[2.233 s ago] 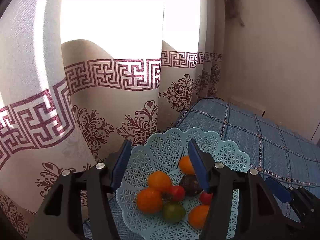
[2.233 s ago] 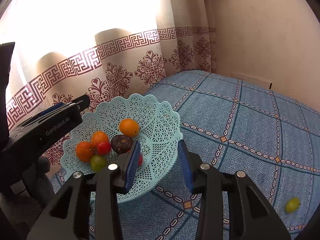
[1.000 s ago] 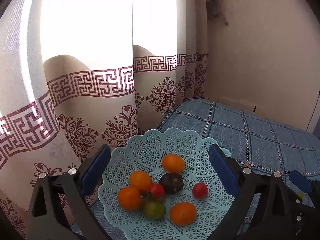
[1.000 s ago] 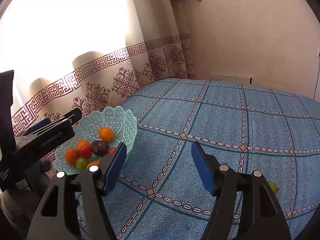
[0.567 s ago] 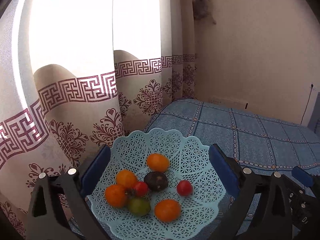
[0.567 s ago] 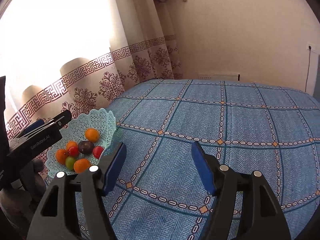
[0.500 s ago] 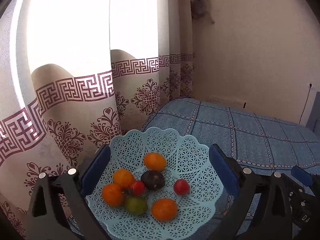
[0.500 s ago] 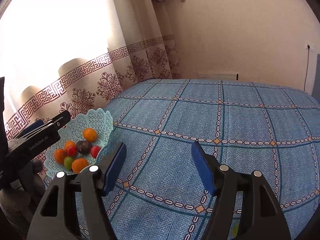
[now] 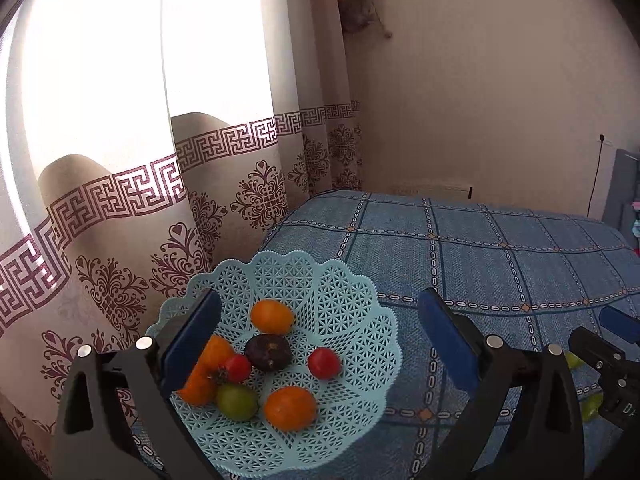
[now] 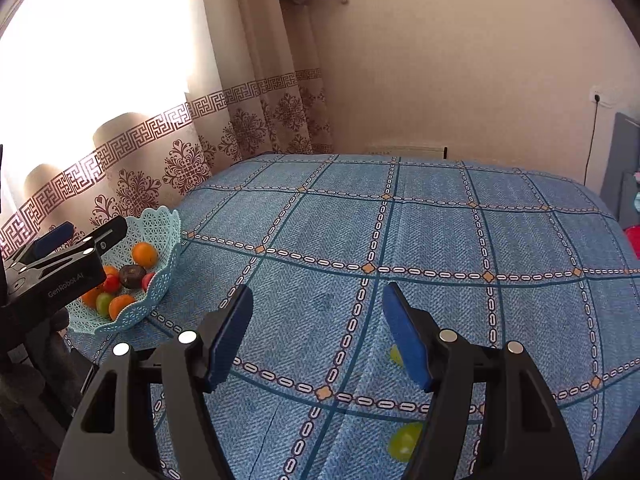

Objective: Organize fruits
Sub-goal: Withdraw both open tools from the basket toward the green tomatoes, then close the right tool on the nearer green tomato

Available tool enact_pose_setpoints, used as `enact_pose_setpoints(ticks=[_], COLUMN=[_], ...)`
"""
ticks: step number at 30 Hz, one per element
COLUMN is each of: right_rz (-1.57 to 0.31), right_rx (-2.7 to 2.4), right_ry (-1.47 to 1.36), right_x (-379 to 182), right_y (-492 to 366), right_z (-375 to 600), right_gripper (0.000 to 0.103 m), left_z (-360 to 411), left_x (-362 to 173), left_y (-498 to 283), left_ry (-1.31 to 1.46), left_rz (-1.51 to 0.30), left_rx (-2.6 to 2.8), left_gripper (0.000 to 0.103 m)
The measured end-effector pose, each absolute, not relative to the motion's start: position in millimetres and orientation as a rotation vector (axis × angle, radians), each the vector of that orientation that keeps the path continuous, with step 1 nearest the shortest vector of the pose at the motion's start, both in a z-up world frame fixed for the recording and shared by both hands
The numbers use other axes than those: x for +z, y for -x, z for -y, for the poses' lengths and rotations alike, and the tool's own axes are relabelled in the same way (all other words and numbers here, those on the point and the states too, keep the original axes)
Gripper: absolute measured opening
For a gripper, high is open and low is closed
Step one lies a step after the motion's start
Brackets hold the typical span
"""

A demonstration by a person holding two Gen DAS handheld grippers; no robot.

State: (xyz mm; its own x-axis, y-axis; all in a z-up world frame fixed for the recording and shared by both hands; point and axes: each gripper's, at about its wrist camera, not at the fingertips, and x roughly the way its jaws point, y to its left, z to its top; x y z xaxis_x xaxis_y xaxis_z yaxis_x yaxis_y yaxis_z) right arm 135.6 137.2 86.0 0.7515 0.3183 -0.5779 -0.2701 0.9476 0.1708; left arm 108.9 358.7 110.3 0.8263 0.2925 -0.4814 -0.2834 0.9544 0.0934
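Green fruit (image 10: 403, 440), small and roundish, lies on the blue checked bedcover (image 10: 440, 232) at lower centre of the right wrist frame; a second green fruit (image 10: 395, 355) peeks out beside the right jaw pad. Over two seconds the right gripper (image 10: 316, 334) swung away from the basket (image 10: 160, 224) toward these strays: pickup is likely next. Jaws wide, empty. Left gripper (image 9: 320, 338) hovers over the basket, jaws widened from narrow, empty. Basket, at the bed's curtain-side edge, holds orange, red, green and dark fruits.
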Motion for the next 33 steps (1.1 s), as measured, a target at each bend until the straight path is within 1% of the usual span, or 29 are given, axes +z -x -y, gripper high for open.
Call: enact_pose_setpoints(ticks=[5, 10, 21, 23, 24, 25, 26, 28, 33], right_rz=[-0.664, -0.695, -0.787, -0.802, -0.812, -0.822, -0.833, -0.85, -0.856], right_rx=[0.296, 0.284, 0.283, 0.279, 0.273, 0.269, 0.27, 0.261, 0.25], right_ry=[-0.083, -0.079, -0.015, 0.004, 0.014, 0.021, 0.024, 0.029, 0.037], right_x=[79.2, 69.5, 34.5, 30.7, 28.3, 25.6, 22.7, 16.9, 12.9], right_y=[-130.4, -122.1, -93.6, -94.6, -95.4, -96.2, -97.2, -99.6, -100.3], right_z=[-113.4, -96.7, -87.0, -90.4, -92.2, -93.1, -93.5, -94.2, -93.2], right_gripper=[0.067, 0.067, 0.067, 0.058, 0.052, 0.05, 0.045, 0.04, 0.031], left_z=[-338.9, -317.5, -278.6, -274.2, -273.2, -271.7, -270.7, -269.8, -268.8], left_x=[107.3, 99.0, 84.2, 82.8, 82.3, 81.3, 80.4, 79.0, 77.2], left_y=[-109.0, -111.7, -108.5, -107.6, -107.3, -107.3, -107.5, -108.1, -109.5], left_ry=[-0.052, -0.029, -0.082, -0.093, -0.098, -0.101, -0.103, -0.101, -0.074], left_rz=[-0.522, -0.569, -0.615, -0.618, -0.62, -0.624, -0.628, -0.636, -0.656], left_rx=[0.257, 0.132, 0.016, 0.01, 0.006, 0.003, -0.001, -0.012, -0.043], left_gripper=[0.1, 0.1, 0.1, 0.1, 0.1, 0.1, 0.1, 0.1, 0.1])
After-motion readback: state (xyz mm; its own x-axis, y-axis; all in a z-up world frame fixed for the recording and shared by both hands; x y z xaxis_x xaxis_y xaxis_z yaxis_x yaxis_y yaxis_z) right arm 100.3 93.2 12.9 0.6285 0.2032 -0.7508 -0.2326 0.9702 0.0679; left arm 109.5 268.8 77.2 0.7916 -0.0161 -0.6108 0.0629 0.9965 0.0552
